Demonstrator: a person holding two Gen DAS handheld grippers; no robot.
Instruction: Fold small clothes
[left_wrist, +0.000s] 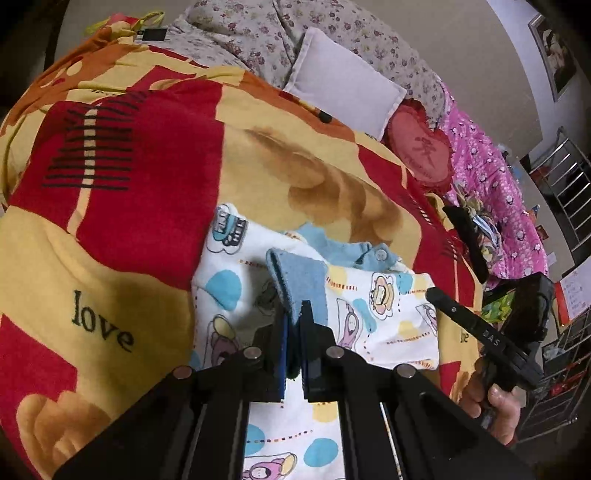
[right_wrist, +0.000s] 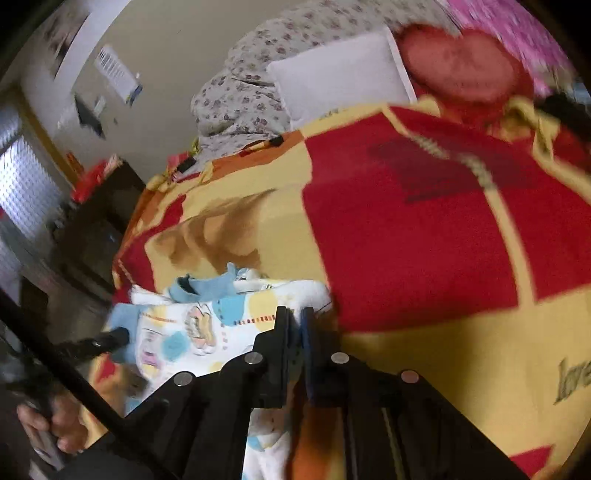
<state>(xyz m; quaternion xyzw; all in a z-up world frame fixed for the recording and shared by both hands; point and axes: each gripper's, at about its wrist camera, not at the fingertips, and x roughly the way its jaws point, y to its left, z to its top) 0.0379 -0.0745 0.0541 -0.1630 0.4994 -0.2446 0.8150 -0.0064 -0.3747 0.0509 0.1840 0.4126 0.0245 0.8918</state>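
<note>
The small printed garment (left_wrist: 373, 314) lies on the red-and-yellow blanket (left_wrist: 155, 177) covering the bed, directly ahead of and beneath both sets of fingers. The left gripper (left_wrist: 294, 325) is clenched on the garment's blue cuff (left_wrist: 303, 284). The right gripper (right_wrist: 294, 325) is closed at the garment's right edge; blur hides whether any cloth is pinched between its fingers.
</note>
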